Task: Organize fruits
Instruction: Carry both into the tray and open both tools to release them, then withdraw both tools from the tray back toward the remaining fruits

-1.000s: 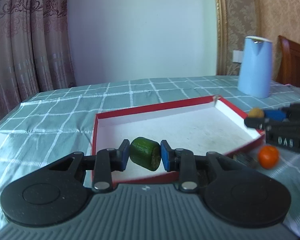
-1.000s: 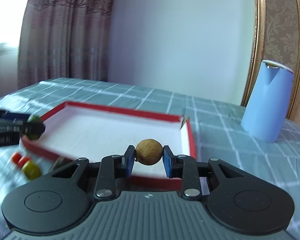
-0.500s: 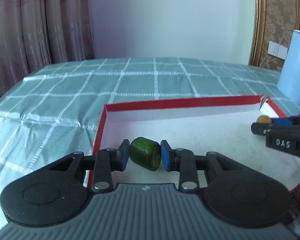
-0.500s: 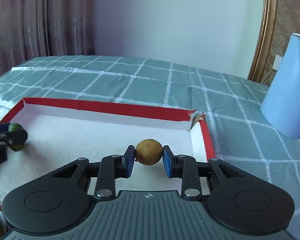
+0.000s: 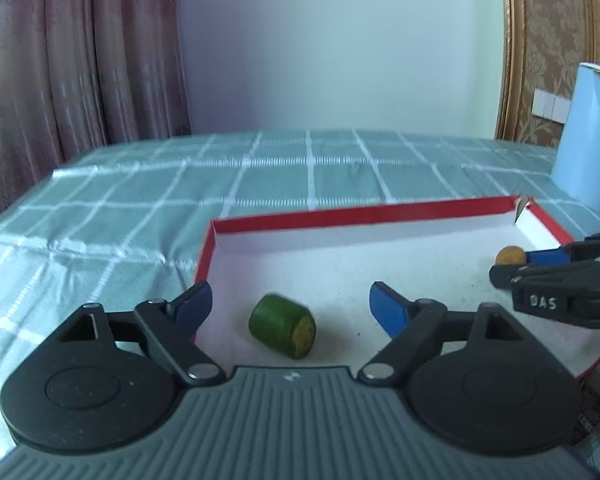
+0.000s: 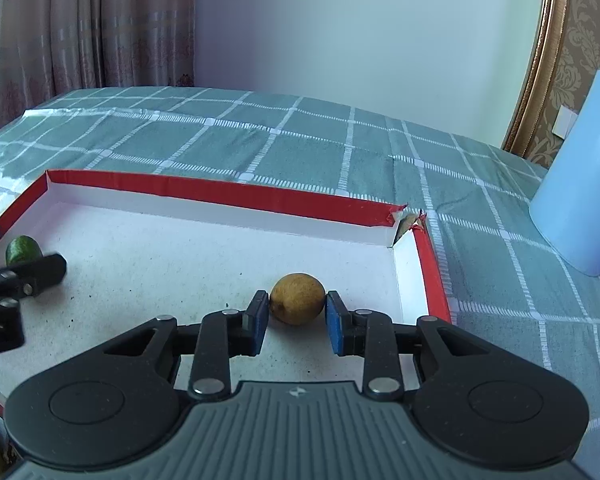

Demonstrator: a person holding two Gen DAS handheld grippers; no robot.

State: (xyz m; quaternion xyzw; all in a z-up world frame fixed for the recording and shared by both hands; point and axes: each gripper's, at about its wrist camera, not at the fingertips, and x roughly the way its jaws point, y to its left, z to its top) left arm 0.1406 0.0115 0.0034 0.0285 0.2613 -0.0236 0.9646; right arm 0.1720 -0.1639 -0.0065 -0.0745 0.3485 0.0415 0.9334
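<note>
Left gripper (image 5: 288,304) opening over one green fruit (image 5: 283,332); right gripper (image 6: 297,316) pinching one brown fruit (image 6: 297,298).

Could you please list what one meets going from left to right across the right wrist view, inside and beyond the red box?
Green fruit → brown fruit between the right gripper's pads → torn box corner → blue jug.

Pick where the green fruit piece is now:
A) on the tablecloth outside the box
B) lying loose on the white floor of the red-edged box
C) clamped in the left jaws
B: the green fruit piece lies on the red-edged box floor, apart from the opening left gripper pads.
</note>
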